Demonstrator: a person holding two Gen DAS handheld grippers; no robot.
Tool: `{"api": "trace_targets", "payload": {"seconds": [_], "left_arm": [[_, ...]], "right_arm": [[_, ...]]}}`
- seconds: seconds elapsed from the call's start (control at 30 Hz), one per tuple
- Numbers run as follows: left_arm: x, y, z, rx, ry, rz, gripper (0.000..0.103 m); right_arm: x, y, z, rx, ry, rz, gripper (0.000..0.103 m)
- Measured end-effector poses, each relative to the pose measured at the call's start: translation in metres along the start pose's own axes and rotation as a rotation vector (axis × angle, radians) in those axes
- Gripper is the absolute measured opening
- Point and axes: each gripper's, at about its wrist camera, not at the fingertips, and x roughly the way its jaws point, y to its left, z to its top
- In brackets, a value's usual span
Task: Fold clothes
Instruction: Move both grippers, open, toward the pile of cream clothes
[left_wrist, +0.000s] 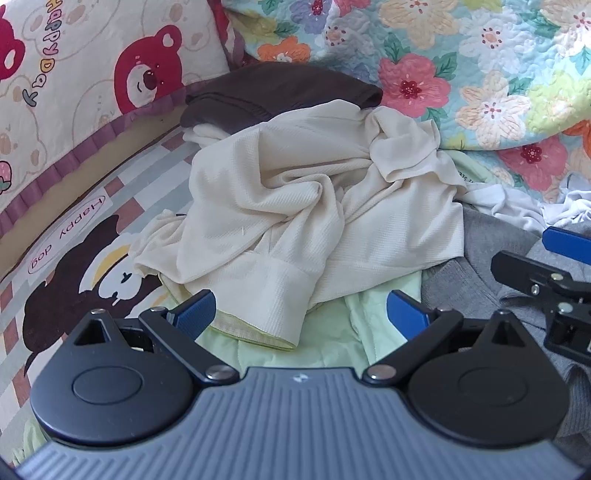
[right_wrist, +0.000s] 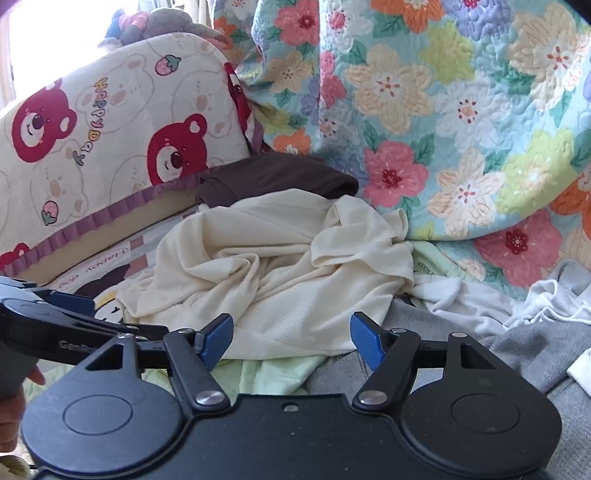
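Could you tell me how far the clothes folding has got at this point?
Done: possibly only the brown garment, which lies folded at the back. In hand: nothing; the left hand-held gripper and right hand-held gripper are both open and empty. Left: the crumpled cream top, the pale green garment under it and the grey garment.

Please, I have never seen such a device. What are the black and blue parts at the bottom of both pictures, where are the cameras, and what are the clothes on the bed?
There is no robot here: a person holds two hand grippers, each with a camera that looks forward between its blue fingers. The left camera's picture shows the left gripper; the other shows the right gripper. Both are open and hold nothing. In front lies a crumpled cream garment, partly over a pale green garment. A grey garment lies to the right, a folded brown garment behind. A floral quilt and a bear-print cushion stand at the back.
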Motion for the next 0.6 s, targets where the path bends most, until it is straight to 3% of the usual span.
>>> {"api": "trace_targets", "payload": {"seconds": [0.6], "left_arm": [[-0.0003,0.0050,-0.0018,-0.007,0.012,0.014,0.099]], "right_arm": [[0.0057,0.0047,-0.0047,-0.018,0.033,0.002,0.075]]}}
